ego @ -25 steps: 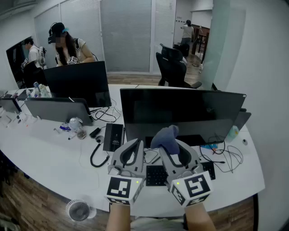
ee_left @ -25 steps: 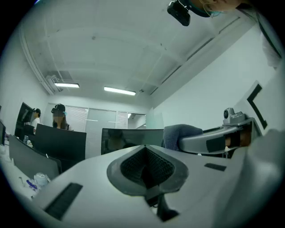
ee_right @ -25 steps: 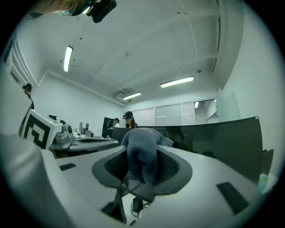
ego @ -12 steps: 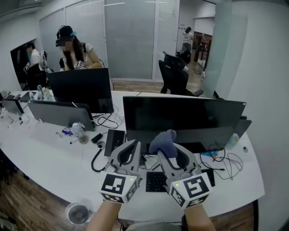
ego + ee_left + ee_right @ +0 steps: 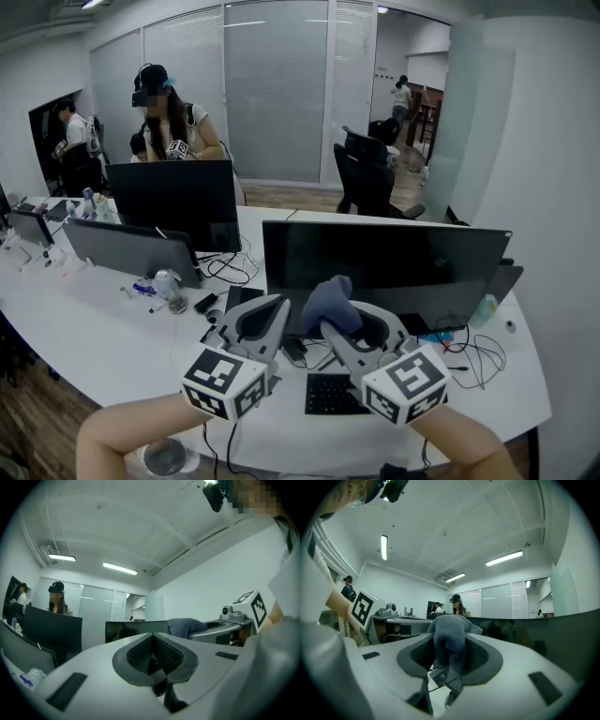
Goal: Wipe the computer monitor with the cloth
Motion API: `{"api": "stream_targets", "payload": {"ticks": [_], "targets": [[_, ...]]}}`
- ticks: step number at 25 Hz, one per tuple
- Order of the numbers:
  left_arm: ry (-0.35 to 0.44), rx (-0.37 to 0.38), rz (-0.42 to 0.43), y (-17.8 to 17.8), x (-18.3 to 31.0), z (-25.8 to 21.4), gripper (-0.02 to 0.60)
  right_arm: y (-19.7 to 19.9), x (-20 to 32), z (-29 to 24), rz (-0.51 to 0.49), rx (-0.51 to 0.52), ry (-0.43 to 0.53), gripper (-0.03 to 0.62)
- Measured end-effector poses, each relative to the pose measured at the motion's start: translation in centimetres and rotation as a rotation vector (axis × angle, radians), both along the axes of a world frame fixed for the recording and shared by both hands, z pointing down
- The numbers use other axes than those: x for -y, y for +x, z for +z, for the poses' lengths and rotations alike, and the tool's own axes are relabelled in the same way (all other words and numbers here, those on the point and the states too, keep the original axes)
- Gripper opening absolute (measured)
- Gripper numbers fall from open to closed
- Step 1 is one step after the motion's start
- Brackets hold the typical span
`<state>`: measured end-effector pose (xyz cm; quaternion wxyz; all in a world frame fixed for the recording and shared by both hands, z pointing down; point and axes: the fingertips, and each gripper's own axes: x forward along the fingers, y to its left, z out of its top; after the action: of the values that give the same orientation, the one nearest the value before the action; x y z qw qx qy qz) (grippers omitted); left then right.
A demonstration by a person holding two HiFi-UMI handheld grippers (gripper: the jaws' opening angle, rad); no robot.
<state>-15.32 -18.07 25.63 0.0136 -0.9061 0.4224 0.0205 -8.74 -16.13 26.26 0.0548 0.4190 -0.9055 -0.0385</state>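
The computer monitor (image 5: pixel 394 262) stands dark and upright on the white counter (image 5: pixel 84 328), and everything else is placed from it. Just in front of its lower left part, the right gripper (image 5: pixel 349 323) is clenched on the grey-blue cloth (image 5: pixel 328 302). The right gripper view shows the cloth (image 5: pixel 450 639) bunched between the jaws and bulging out past them, with the monitor's edge running across behind it. The cloth sits close before the screen; whether it touches the glass cannot be told. The left gripper (image 5: pixel 258 321) hovers beside the right one, in front of the monitor's left edge. In the left gripper view its (image 5: pixel 152 660) ribbed pads are pressed together with nothing between them. A black keyboard (image 5: pixel 330 394) lies on the counter below the monitor, partly under the right gripper. To the monitor's left and further back stands a second black monitor (image 5: pixel 173 202), with a person (image 5: pixel 173 117) behind it. An office chair (image 5: pixel 370 173) stands on the floor beyond the monitor.
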Motion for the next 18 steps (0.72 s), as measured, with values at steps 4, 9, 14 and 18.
{"api": "stream_targets", "payload": {"ticks": [4,9,14,18], "targets": [[-0.008,0.037,0.023,-0.5,0.4,-0.3,0.008,-0.4,1.2,-0.9,-0.019,-0.092,0.036,0.152],[0.042,-0.037,0.043,0.5,1.0,-1.0,0.008,-1.6,3.2,-2.6,0.010,-0.087,0.084,0.153],[0.113,-0.008,-0.109,-1.6,2.9,-2.4,0.008,-2.6,5.3,-4.7,0.068,0.015,0.089,0.153],[0.096,-0.031,-0.168,-3.3,4.1,-2.7,0.008,-3.1,7.2,-5.7,0.115,0.130,0.053,0.153]]}}
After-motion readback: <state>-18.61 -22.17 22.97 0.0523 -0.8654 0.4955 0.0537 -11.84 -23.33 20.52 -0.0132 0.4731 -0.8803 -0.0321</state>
